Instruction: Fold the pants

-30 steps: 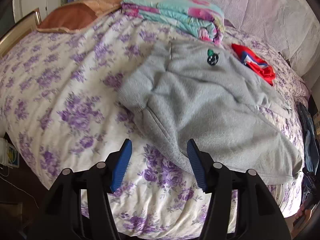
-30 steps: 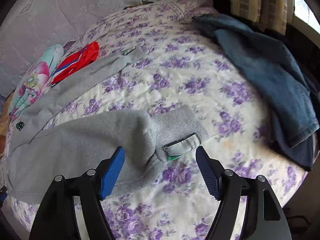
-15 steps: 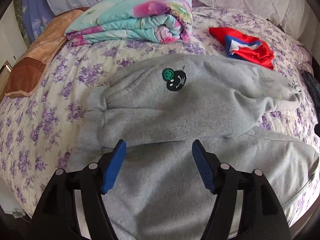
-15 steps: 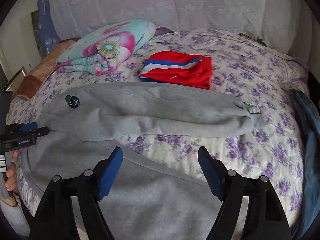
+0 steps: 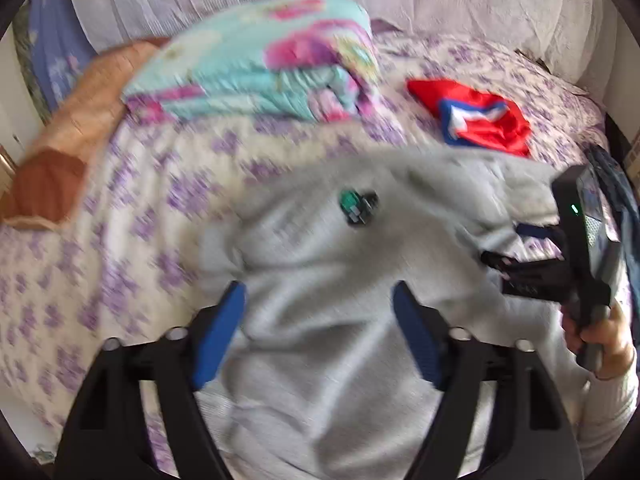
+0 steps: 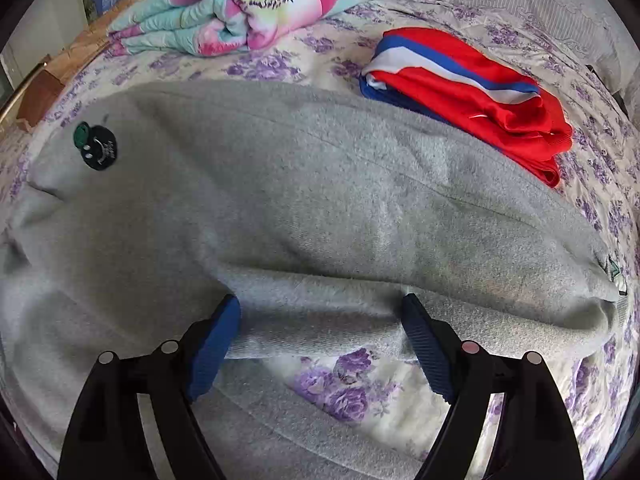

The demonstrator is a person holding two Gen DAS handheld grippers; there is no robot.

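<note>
The grey pants (image 6: 320,200) lie across the flowered bedspread (image 6: 348,384), one leg now laid along the other where half a second ago the two legs were spread apart with bare sheet between them. The round dark patch (image 6: 96,146) sits near the waist end, at the left in the right wrist view. The right gripper (image 6: 320,332) has closed in on the pants since then: its blue fingers (image 6: 214,344) stand wide apart, straddling the ribbed edge of the near leg and holding nothing. The left gripper (image 5: 318,324) is likewise wide open over the waist area, gripping nothing, and its view has gone blurred.

Only the left wrist view shows the right hand (image 5: 600,340) around its gripper's handle at the right edge. The right wrist view alone gives the red, white and blue garment (image 6: 472,92) sharply, touching the pants' far edge, with the folded floral quilt (image 6: 248,12) beyond.
</note>
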